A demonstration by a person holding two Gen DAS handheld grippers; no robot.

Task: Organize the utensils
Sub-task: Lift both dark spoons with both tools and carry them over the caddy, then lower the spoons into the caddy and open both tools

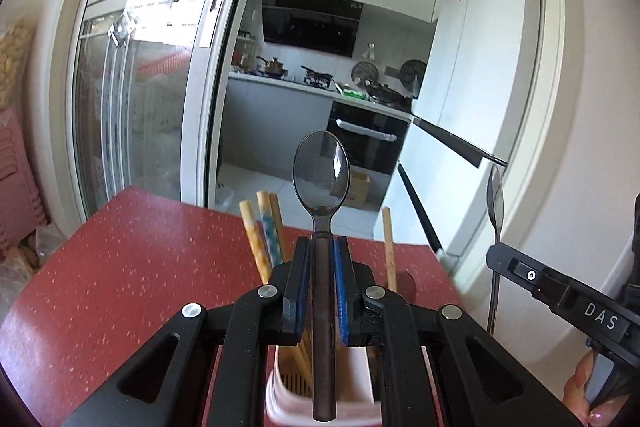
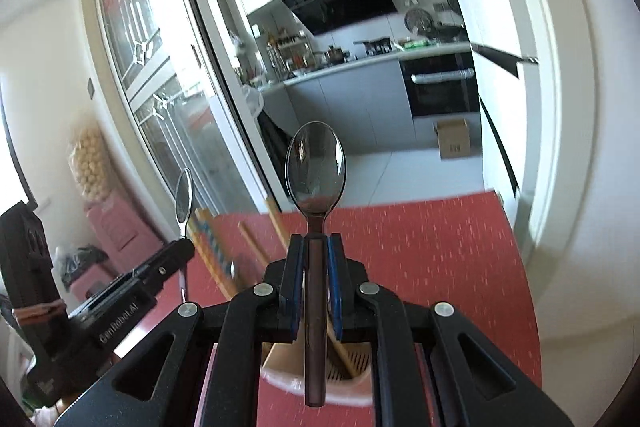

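Note:
My left gripper [image 1: 322, 243] is shut on a metal spoon [image 1: 321, 175], bowl pointing up and handle hanging down between the blue pads. Under it stands a pink utensil holder [image 1: 280, 399] with several chopsticks [image 1: 256, 239] leaning in it. My right gripper [image 2: 315, 241] is shut on a second metal spoon [image 2: 315, 171], also bowl up. Its handle end hangs over the holder [image 2: 280, 381]. Each gripper shows in the other's view: the right one [image 1: 496, 251] with its spoon [image 1: 495, 199] at the right edge, the left one [image 2: 186, 245] with its spoon [image 2: 184, 197] at the left.
The holder stands on a red speckled table [image 1: 120, 287] whose far edge meets a glass sliding door [image 1: 132, 87]. Beyond lies a kitchen with a white fridge [image 1: 480, 67] and a cardboard box [image 2: 452, 139] on the floor. A hand [image 1: 584, 395] grips the right tool.

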